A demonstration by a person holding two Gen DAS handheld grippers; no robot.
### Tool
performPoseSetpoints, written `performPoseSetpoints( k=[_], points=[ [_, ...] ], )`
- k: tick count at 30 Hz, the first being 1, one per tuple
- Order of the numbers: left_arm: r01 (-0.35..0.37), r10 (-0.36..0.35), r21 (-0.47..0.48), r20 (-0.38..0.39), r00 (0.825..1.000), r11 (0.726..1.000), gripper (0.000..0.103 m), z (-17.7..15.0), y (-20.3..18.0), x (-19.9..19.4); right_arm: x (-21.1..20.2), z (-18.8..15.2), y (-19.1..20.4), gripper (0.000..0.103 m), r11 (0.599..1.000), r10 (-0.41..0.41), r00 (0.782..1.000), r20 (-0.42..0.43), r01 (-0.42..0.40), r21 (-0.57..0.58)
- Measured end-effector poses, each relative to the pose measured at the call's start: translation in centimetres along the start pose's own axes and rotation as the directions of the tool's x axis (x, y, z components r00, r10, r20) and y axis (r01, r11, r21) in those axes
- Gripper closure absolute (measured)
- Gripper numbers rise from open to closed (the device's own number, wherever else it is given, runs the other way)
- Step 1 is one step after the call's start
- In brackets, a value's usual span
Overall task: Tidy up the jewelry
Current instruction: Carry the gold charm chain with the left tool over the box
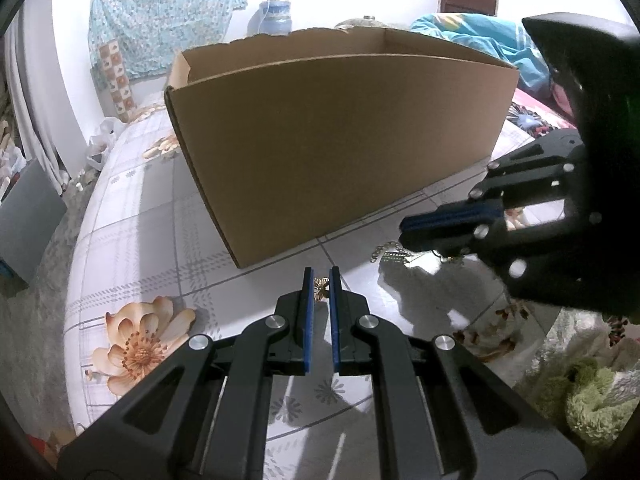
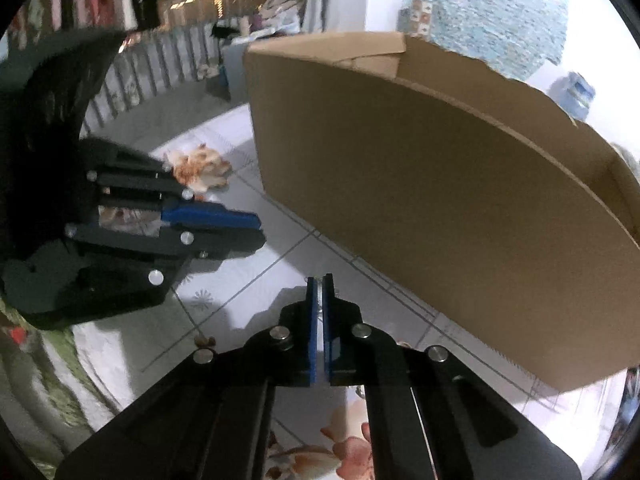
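An open brown cardboard box (image 1: 336,128) stands on the flowered tablecloth and also fills the right wrist view (image 2: 440,208). My left gripper (image 1: 321,280) is shut on a small gold butterfly-shaped piece of jewelry (image 1: 321,287), held just in front of the box's near corner. My right gripper (image 2: 319,286) has its jaws nearly together with a thin pale sliver between the pads; I cannot tell what it is. In the left wrist view the right gripper (image 1: 404,232) hovers just above a chain and a small green-stoned piece (image 1: 394,256) lying on the cloth.
The table (image 1: 132,240) is covered by a white checked cloth with peach flowers. A green towel (image 1: 588,404) lies at the right edge. Bedding (image 1: 480,36) and a blue jug (image 1: 274,16) sit behind the box.
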State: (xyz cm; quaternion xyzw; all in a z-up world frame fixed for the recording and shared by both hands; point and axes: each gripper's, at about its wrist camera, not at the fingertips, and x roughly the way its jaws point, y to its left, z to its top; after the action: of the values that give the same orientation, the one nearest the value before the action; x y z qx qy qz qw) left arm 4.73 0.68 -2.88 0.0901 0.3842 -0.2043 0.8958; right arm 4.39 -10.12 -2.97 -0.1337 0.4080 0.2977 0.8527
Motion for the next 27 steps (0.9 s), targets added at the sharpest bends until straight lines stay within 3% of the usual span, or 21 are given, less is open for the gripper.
performPoseSetpoints(
  k=[10, 13, 18, 27],
  points=[
    [-0.016, 0.015, 0.022, 0.036, 0.999, 1.000, 0.097, 0.3, -0.9, -1.9, -4.7, 0.1, -3.2, 0.101, 0.976, 0.075, 0.987, 0.144, -0.102, 0.195],
    [-0.016, 0.014, 0.029, 0.039, 0.999, 0.999, 0.097, 0.3, -1.2, -2.2, -4.5, 0.2, -2.7, 0.101, 0.979, 0.075, 0.990, 0.123, -0.097, 0.182],
    [-0.014, 0.012, 0.039, 0.040, 0.999, 0.999, 0.097, 0.2, -1.6, -2.4, -2.4, 0.4, -0.9, 0.086, 0.993, 0.064, 0.996, 0.055, -0.069, 0.096],
    [-0.020, 0.020, 0.010, 0.029, 0.999, 1.000, 0.097, -0.4, -0.8, -2.0, 1.9, 1.0, 0.5, 0.086, 0.998, 0.030, 0.998, -0.056, -0.033, -0.052]
  ],
)
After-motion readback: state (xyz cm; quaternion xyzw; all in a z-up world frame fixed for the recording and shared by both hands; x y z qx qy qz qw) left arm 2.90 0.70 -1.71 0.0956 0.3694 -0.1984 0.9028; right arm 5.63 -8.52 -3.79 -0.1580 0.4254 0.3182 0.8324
